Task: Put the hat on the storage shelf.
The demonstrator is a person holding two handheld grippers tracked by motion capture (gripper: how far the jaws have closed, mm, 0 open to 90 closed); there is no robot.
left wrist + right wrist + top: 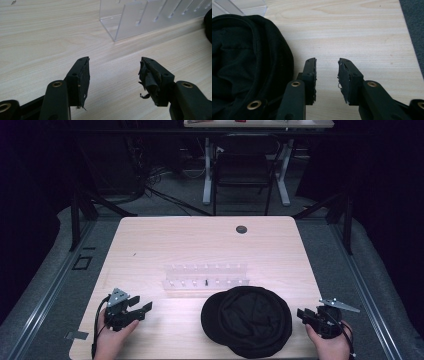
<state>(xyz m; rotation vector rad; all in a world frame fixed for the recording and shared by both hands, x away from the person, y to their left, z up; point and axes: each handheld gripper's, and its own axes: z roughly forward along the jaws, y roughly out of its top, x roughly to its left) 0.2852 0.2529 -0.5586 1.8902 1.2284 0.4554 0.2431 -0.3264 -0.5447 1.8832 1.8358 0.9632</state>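
both claws, left claw [113, 72] wide and right claw [327, 75] narrower, hold nothing; approach the floppy black fabric cap [247, 320] low along the pale wooden tabletop [200, 240].

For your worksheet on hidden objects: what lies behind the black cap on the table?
Behind the cap stands a clear rack, its slots mostly empty, with one small dark item in the near row. The cap covers part of the rack's near edge and the table beneath.

Left gripper [141, 309] and right gripper [303, 314]: black two-jaw tools, each topped by a grey three-cornered plate and trailing a black cable. Brass-coloured rivets mark the arm joints; the pads [84, 77] are frayed black tape. Both hands [111, 340] bare.
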